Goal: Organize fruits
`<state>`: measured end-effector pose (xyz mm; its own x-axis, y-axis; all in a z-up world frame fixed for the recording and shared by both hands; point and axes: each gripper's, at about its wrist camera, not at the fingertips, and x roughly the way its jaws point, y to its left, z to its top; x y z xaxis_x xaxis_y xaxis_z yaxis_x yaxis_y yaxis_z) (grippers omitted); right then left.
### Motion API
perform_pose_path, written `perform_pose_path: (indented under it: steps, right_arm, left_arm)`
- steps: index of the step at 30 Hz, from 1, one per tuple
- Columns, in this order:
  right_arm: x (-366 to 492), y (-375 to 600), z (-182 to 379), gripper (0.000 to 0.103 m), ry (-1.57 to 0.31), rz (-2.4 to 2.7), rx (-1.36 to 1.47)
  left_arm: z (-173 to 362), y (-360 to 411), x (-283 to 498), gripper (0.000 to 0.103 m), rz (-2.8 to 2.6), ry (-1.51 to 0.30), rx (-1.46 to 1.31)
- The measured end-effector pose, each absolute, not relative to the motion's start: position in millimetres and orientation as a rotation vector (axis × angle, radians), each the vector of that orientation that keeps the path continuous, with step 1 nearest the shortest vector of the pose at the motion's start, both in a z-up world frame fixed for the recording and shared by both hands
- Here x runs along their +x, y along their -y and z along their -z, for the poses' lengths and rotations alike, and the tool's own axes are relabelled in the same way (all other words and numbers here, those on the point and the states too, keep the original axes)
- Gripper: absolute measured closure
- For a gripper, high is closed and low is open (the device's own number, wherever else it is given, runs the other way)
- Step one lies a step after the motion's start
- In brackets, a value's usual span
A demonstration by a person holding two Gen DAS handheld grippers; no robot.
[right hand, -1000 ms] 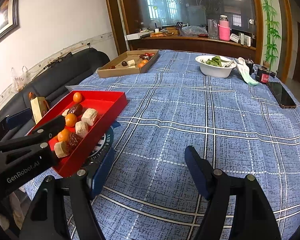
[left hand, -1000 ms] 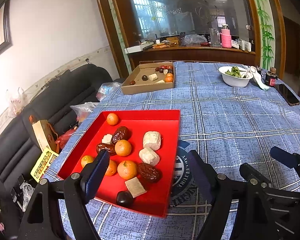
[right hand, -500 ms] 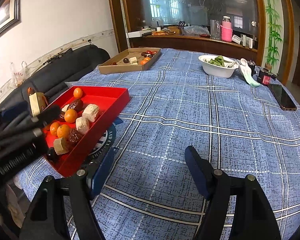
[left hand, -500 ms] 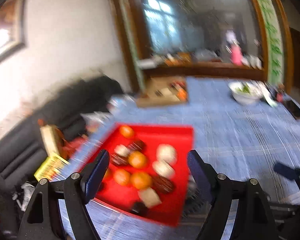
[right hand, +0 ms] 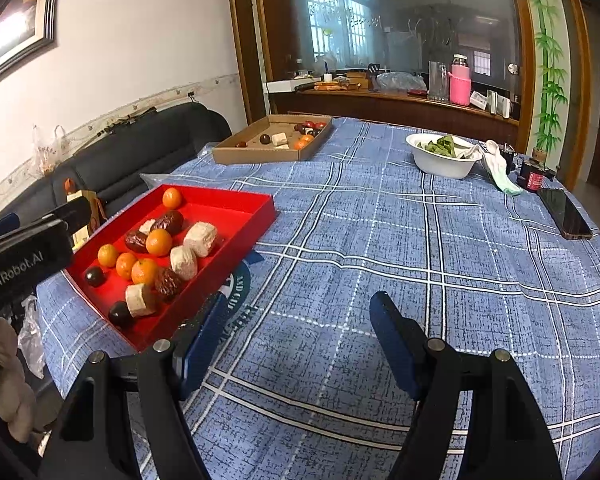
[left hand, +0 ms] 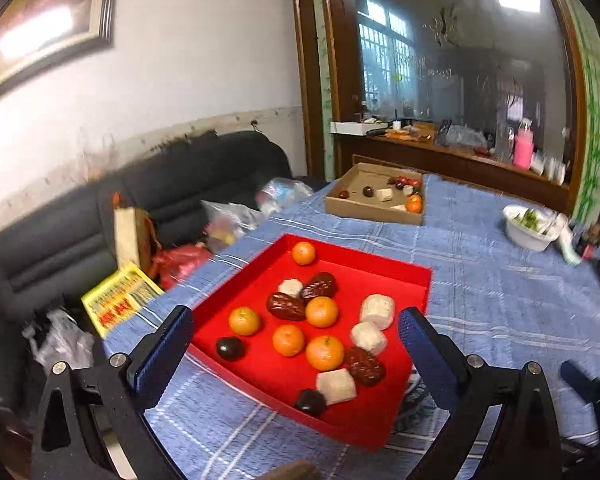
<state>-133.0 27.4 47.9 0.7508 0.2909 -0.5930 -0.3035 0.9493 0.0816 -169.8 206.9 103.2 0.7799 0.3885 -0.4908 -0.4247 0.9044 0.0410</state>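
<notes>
A red tray [left hand: 380,280] lies on the blue checked tablecloth, near the table's left edge. In it are several oranges [left hand: 321,312], brown dates [left hand: 286,306], white cakes [left hand: 377,311] and dark plums [left hand: 229,348]. My left gripper [left hand: 295,318] hovers before the tray's near corner; its jaws are opening and nothing is between the pads. The right gripper [right hand: 298,304] stands open over bare cloth to the right of the tray [right hand: 236,204], holding nothing. The left gripper's body [right hand: 24,256] shows at the left of the right wrist view.
A cardboard box [right hand: 260,156] with a few fruits and cakes sits at the far left of the table. A white bowl [right hand: 440,164], a dark jar [right hand: 534,174] and a phone [right hand: 566,212] lie at the right. A black sofa [left hand: 80,220] with bags stands beyond the left edge.
The left gripper has shifted and rolled, so the tray now looks tilted in its view, and its jaws stand wider. The right gripper has stayed put.
</notes>
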Motion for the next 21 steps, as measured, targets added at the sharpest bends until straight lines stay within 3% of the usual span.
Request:
perform_pose_path:
  steps: [21]
  right_arm:
    - [-143,-71,-38,0.03,-0.676,-0.375,-0.135]
  left_arm:
    - [-83,-223,-163,0.0,-0.34,-0.605,-0.092]
